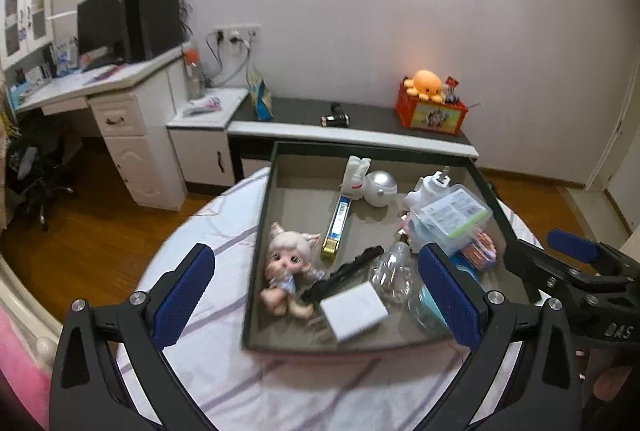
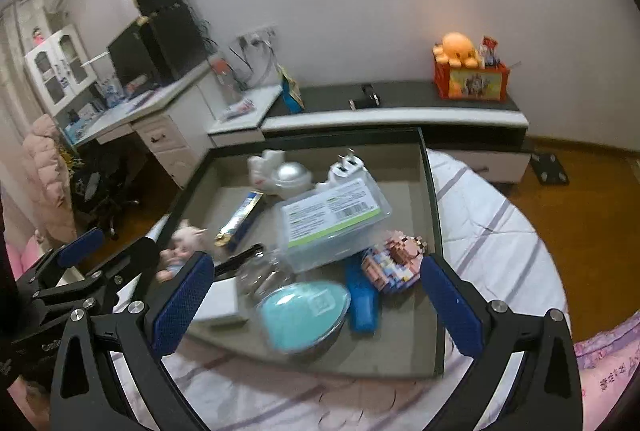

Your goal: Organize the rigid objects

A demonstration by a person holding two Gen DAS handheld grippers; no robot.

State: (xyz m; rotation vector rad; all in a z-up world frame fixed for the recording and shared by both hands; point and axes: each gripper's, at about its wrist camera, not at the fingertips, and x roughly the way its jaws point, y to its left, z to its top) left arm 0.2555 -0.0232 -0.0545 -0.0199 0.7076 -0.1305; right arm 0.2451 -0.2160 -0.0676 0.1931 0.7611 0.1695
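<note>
A dark-rimmed tray [image 1: 260, 231] lies on a striped bedsheet; it also shows in the right wrist view [image 2: 434, 231]. In it lie a doll [image 1: 288, 267], a white box [image 1: 354, 311], a gold-and-blue tube [image 1: 336, 227], a black clip [image 1: 348, 271], a clear bottle [image 1: 394, 271], a silver ball [image 1: 380, 187], a white charger [image 2: 344, 169], a clear plastic case [image 2: 332, 219], a teal oval case [image 2: 302, 311], a blue item [image 2: 362, 299] and a block figure [image 2: 396, 263]. My left gripper [image 1: 316, 295] is open above the tray's near side. My right gripper [image 2: 316, 299] is open above the teal case.
A low dark-topped cabinet [image 1: 360, 129] stands behind the bed with an orange box and plush octopus [image 1: 430, 99]. A white desk [image 1: 100, 87] with a monitor is at the left. Wooden floor [image 1: 88, 231] surrounds the bed. A scale [image 2: 554, 167] lies on the floor at the right.
</note>
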